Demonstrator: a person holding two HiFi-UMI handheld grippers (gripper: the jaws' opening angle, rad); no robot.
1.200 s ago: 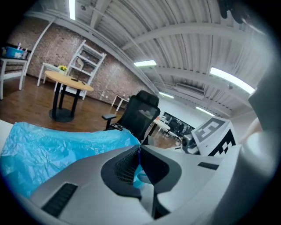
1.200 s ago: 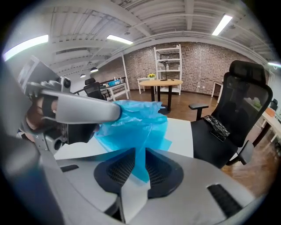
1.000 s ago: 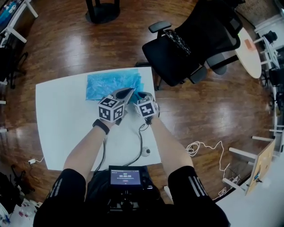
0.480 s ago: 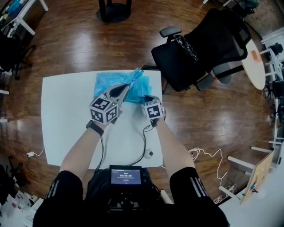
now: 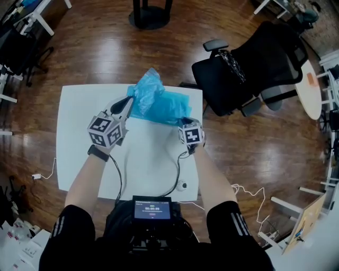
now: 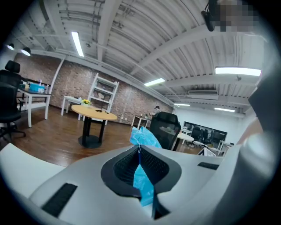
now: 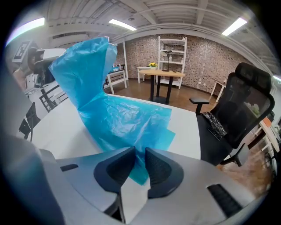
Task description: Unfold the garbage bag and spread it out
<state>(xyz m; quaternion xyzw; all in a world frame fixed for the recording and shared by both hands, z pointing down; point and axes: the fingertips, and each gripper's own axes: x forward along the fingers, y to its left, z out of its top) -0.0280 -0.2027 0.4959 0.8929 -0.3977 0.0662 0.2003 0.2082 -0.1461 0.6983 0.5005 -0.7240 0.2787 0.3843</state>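
Beside the table (image 5: 79, 137) and garbage bag (image 5: 159, 103) stands a black chair (image 5: 249, 69).

Garbage bag (image 5: 159, 103) translucent blue — table (image 5: 148, 159) white — chair (image 5: 249, 69) black

light: bright, ceiling tubes (image 6: 237, 70); glare: wood floor (image 5: 100, 47); edges: fisheye-bent, dark corners

From the head view, the marker cube (image 5: 192, 133) is covering my right tongs' (image 7: 139, 153) tips, the blue garbage bag (image 5: 159, 103) is hiding part of the counter's (image 5: 79, 132) far edge, and the top border is cutting off a black pedestal base (image 5: 151, 13).
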